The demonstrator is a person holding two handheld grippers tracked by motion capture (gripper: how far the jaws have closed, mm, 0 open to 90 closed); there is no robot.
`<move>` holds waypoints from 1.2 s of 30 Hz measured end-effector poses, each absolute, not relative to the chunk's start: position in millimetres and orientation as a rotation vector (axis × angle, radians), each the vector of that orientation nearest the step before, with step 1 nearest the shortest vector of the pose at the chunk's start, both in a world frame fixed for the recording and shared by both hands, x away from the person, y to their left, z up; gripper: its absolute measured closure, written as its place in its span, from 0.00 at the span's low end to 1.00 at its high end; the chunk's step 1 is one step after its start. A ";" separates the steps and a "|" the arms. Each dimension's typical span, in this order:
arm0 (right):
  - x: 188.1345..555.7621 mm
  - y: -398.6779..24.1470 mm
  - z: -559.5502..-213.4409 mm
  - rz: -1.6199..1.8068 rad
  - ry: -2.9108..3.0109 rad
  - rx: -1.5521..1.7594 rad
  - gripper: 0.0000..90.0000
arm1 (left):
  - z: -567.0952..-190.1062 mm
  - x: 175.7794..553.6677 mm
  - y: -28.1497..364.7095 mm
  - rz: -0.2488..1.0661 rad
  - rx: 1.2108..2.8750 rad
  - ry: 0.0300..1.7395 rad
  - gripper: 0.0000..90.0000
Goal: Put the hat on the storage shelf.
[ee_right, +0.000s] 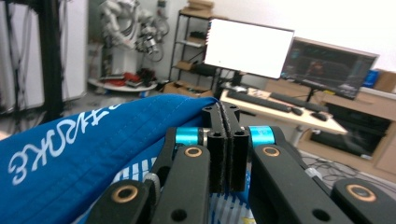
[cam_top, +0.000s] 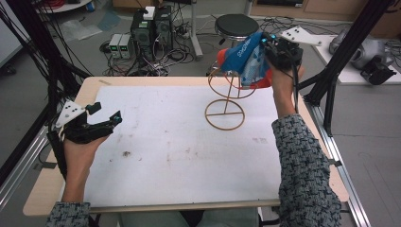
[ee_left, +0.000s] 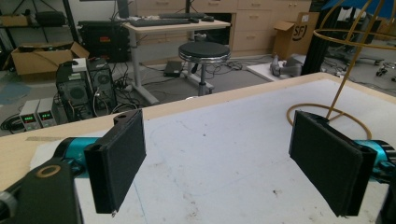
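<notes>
So, upper right of the high view: the right hand-held gripper (cam_top: 270,51) has its jaws pressed together on a blue cloth (cam_top: 246,59) with white lettering and a striped part. The cloth hangs up in the air, right at the top ring of a gold wire stand (cam_top: 226,101), with something red-orange (cam_top: 259,83) showing just behind and below it. I can't tell whether the cloth is actually touching the wire or just draped in front of it.

Looking at the right gripper view, the two black pads sit flat against each other in the middle of the frame, and the blue cloth (ee_right: 88,154) bunches out to the lower left, its edge pinched between them.

Over at the left edge of the high view, the left hand-held gripper (cam_top: 101,114) sits low over the desk (cam_top: 179,156), well apart from the stand. In the left gripper view its jaws are spread wide with only bare white desk (ee_left: 224,158) between them, and the round base of the wire stand (ee_left: 336,100) shows at the right of that frame.

Past the far edge of the desk, a black round stool (cam_top: 236,23) stands on the floor at the top centre of the high view.
</notes>
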State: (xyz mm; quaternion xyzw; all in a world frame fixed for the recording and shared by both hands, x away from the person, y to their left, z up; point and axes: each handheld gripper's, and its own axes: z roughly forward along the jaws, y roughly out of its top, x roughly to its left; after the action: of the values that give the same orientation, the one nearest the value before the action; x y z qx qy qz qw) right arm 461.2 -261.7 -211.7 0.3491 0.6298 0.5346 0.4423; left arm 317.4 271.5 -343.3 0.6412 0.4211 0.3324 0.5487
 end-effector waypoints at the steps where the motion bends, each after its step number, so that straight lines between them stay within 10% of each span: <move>1: 461.4 -259.1 -212.8 1.328 1.578 0.864 1.00 | -343.2 317.3 271.8 0.787 1.518 0.998 0.21; 36: 450.4 -211.8 -241.2 1.218 1.767 0.777 0.99 | -341.5 315.6 273.1 0.789 1.515 0.995 0.21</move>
State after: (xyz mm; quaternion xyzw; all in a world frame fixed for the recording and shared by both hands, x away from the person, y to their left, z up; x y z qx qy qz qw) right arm 450.4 -211.8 -241.2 0.3096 0.7039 0.4851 0.4163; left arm 315.6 273.1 -341.5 0.6400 0.4203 0.3332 0.5501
